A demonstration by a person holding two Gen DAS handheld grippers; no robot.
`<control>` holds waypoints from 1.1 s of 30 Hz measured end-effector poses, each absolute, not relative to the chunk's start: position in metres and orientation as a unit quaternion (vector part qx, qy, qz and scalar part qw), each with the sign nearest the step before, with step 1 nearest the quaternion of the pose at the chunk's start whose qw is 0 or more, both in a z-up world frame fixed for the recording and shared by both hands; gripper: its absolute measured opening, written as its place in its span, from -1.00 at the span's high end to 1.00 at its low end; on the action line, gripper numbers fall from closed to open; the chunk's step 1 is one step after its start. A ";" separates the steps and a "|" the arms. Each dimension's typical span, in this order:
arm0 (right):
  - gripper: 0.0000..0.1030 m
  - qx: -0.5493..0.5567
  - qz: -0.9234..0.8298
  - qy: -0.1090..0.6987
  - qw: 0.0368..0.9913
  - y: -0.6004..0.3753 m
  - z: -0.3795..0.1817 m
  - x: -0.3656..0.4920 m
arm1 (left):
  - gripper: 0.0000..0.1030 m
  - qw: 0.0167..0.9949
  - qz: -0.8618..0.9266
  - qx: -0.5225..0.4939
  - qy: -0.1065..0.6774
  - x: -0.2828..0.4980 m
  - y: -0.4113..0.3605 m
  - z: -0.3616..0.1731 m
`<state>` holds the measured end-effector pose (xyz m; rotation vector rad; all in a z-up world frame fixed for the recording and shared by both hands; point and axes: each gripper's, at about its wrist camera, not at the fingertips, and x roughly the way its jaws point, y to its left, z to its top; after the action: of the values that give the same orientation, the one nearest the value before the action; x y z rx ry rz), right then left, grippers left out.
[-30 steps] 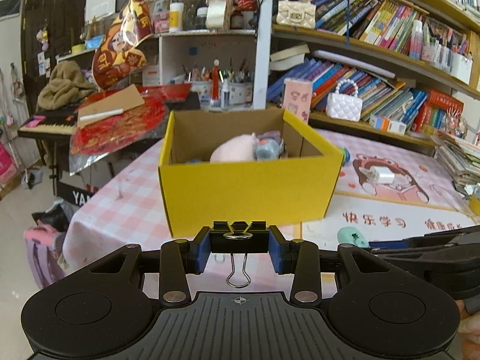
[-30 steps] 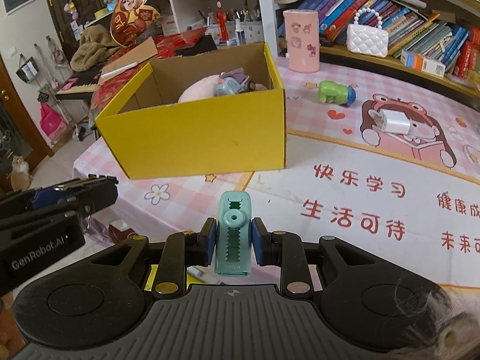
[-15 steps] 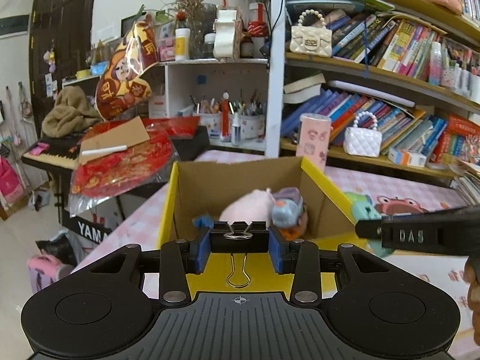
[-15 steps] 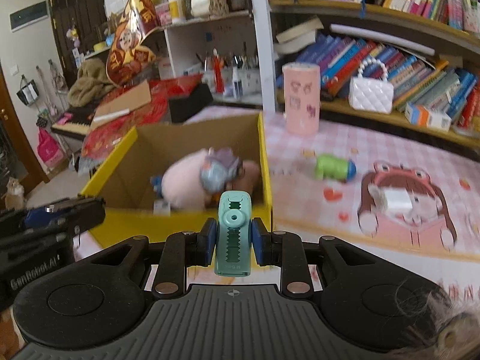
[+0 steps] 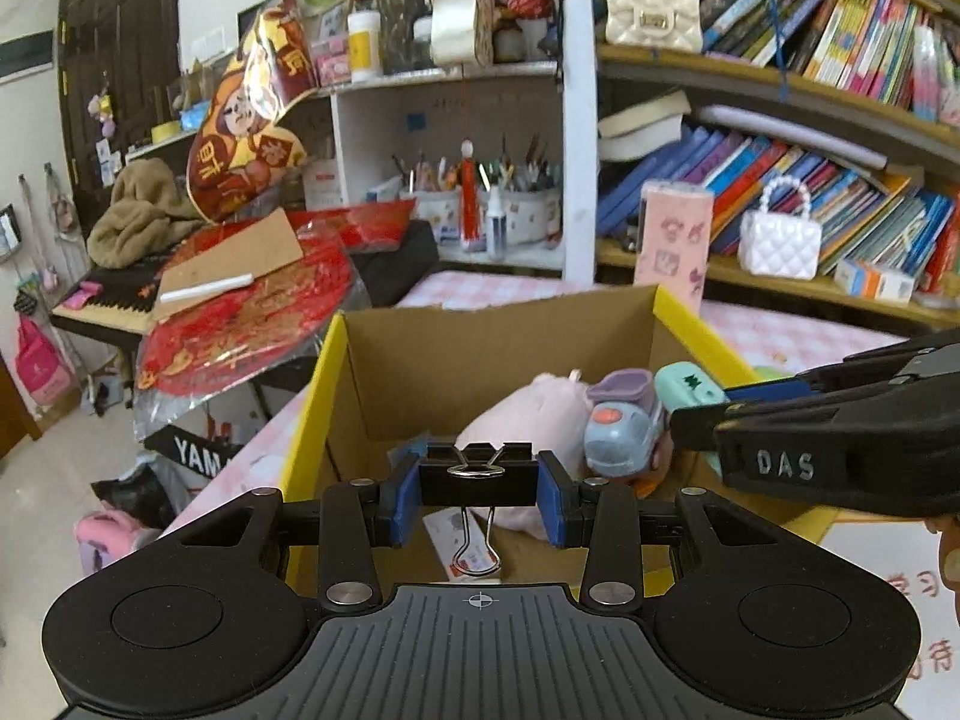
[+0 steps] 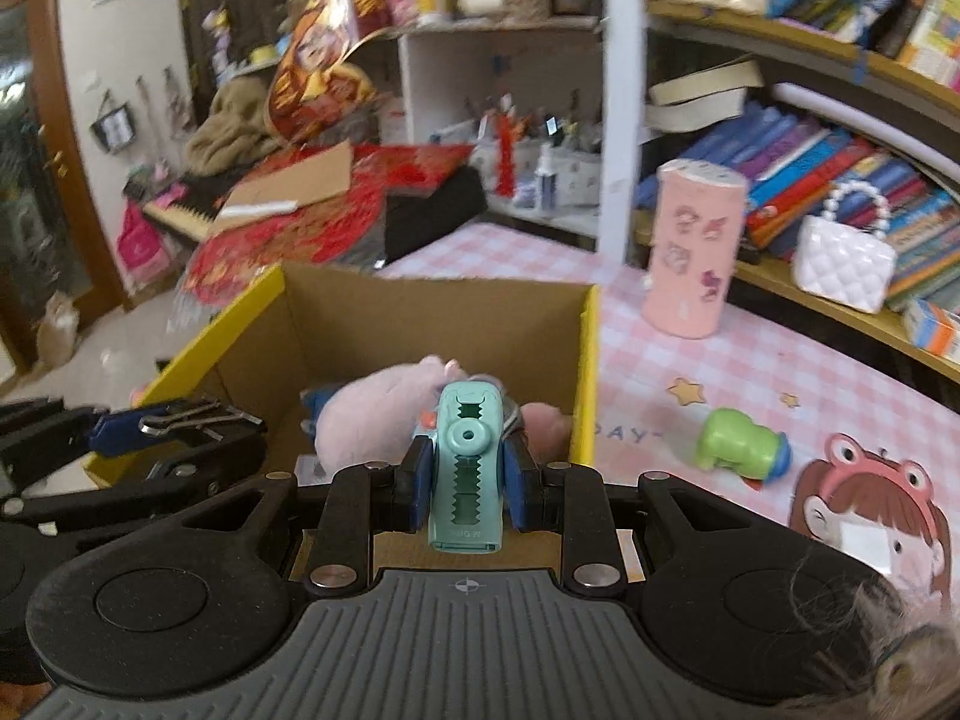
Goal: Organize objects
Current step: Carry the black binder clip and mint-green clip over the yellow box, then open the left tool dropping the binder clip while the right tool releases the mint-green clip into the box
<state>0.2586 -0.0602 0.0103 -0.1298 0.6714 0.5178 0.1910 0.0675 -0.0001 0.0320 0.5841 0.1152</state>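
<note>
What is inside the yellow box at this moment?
Inside the yellow box lie a pink plush toy, a grey-and-purple toy car and a printed card on the floor. The grippers and held items hide the rest of the floor.

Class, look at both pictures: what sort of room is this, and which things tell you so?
Probably a child's study or playroom at home: crowded bookshelves, pots of pens, and a box of toys.
</note>
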 end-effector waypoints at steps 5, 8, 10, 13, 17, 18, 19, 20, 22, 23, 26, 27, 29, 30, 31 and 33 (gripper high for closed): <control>0.55 -0.081 0.273 0.360 0.889 -0.053 -0.008 0.275 | 0.26 0.947 0.067 0.024 0.315 0.205 0.066 -0.012; 0.55 -0.108 0.285 0.351 0.885 -0.046 -0.010 0.279 | 0.26 0.943 0.069 0.024 0.325 0.209 0.065 -0.017; 0.55 -0.125 0.290 0.348 0.883 -0.043 -0.012 0.283 | 0.26 0.942 0.070 0.021 0.328 0.212 0.065 -0.019; 0.55 -0.143 0.297 0.345 0.879 -0.041 -0.013 0.289 | 0.26 0.939 0.074 0.027 0.334 0.217 0.065 -0.021; 0.55 -0.171 0.302 0.339 0.874 -0.037 -0.015 0.293 | 0.26 0.936 0.076 0.020 0.344 0.224 0.067 -0.024; 0.55 -0.181 0.303 0.336 0.873 -0.035 -0.016 0.292 | 0.26 0.935 0.077 0.017 0.347 0.225 0.067 -0.025; 0.55 -0.191 0.303 0.332 0.872 -0.034 -0.017 0.292 | 0.26 0.934 0.078 0.014 0.349 0.225 0.068 -0.026; 0.55 -0.201 0.303 0.329 0.872 -0.032 -0.019 0.292 | 0.26 0.933 0.079 0.011 0.351 0.226 0.069 -0.027; 0.55 -0.219 0.303 0.323 0.870 -0.030 -0.021 0.290 | 0.26 0.932 0.081 0.008 0.352 0.227 0.069 -0.028; 0.55 -0.226 0.302 0.320 0.869 -0.029 -0.022 0.290 | 0.26 0.932 0.082 0.009 0.353 0.228 0.069 -0.028; 0.55 -0.241 0.303 0.315 0.867 -0.028 -0.024 0.290 | 0.26 0.931 0.084 0.009 0.354 0.229 0.069 -0.029; 0.55 -0.244 0.303 0.314 0.866 -0.028 -0.024 0.290 | 0.26 0.931 0.084 0.008 0.354 0.230 0.069 -0.030; 0.55 -0.247 0.303 0.313 0.866 -0.028 -0.025 0.290 | 0.26 0.931 0.083 0.007 0.355 0.230 0.070 -0.030; 0.55 -0.248 0.302 0.313 0.866 -0.028 -0.025 0.291 | 0.26 0.931 0.083 0.006 0.355 0.230 0.070 -0.030; 0.55 -0.248 0.302 0.313 0.866 -0.027 -0.025 0.291 | 0.26 0.931 0.083 0.006 0.355 0.230 0.070 -0.030; 0.55 -0.249 0.301 0.312 0.866 -0.027 -0.025 0.291 | 0.26 0.931 0.083 0.004 0.355 0.231 0.071 -0.031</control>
<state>0.2913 -0.0272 -0.0253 -0.5213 0.6525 0.6311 0.2313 0.0707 -0.0310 0.0083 0.7273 0.1694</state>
